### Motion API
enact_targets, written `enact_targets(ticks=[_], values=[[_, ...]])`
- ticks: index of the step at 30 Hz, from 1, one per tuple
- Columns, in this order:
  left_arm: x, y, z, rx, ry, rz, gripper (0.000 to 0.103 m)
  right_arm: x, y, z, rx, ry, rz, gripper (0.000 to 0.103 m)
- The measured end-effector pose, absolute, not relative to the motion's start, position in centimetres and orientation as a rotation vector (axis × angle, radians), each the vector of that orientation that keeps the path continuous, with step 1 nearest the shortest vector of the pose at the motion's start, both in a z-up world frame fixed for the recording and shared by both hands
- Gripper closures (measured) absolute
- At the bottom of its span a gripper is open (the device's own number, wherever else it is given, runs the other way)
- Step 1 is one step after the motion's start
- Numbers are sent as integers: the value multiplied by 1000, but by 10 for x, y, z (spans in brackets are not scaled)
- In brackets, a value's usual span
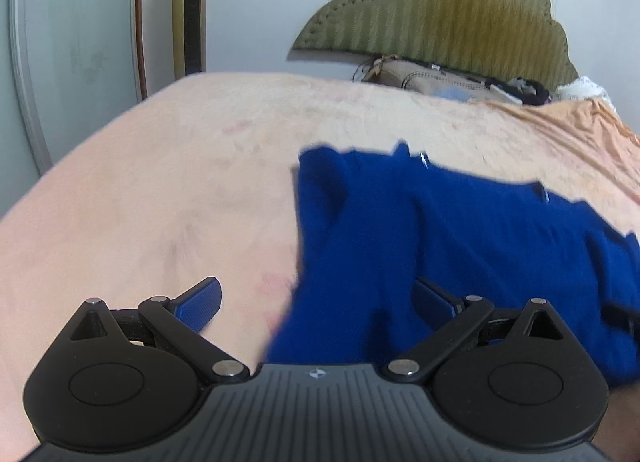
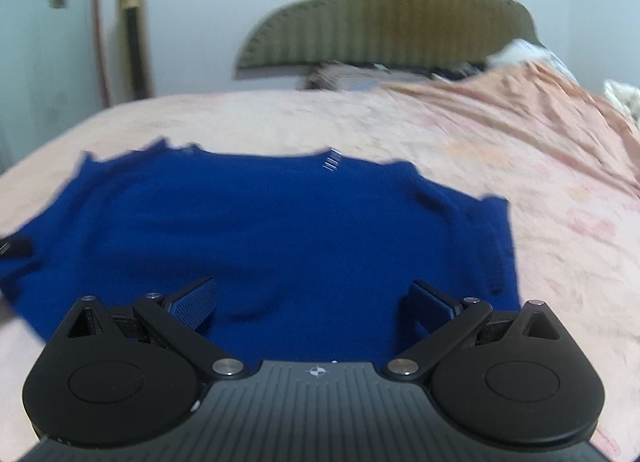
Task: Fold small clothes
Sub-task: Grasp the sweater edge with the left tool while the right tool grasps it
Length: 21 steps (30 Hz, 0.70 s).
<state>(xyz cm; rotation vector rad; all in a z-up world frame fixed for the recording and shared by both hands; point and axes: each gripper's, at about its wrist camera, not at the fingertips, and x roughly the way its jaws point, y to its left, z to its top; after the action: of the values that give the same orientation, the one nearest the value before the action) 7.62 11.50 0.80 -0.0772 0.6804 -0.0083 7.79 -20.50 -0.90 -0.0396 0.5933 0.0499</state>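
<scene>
A royal-blue knitted garment lies spread on a peach bedspread, its far edge toward the headboard. In the left wrist view the same blue garment fills the right half, and its left side runs down between my fingers. My left gripper is open over the garment's near-left edge. My right gripper is open just above the garment's near middle, nothing pinched between its blue pads. At the left edge of the right wrist view a dark part of the other gripper shows, blurred.
A green padded headboard stands at the bed's far end, with a pile of clothes and a bag below it. A tall gold-and-black unit stands against the wall at left. Bare peach bedspread stretches left of the garment.
</scene>
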Motion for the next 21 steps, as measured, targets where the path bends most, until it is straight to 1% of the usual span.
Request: enact_targets(ticks=[3,7,15,18,21], values=[[98,127,16,-113,693,-25,1,65,-176,1,-111,566,146,0],[129,143,11,-190,760,-56,1,48,-128,4,-264,543,273,0],[177,178,-8,-453,878,-208,1,34,-52,-22,-610,505,355,1],[190,186,-14,-532,894,-258,1,35,-34,-29,-657,469,335,1],[204,183,-16,-529,909,-323,1,45,-20,-32,-651,458,307,1]])
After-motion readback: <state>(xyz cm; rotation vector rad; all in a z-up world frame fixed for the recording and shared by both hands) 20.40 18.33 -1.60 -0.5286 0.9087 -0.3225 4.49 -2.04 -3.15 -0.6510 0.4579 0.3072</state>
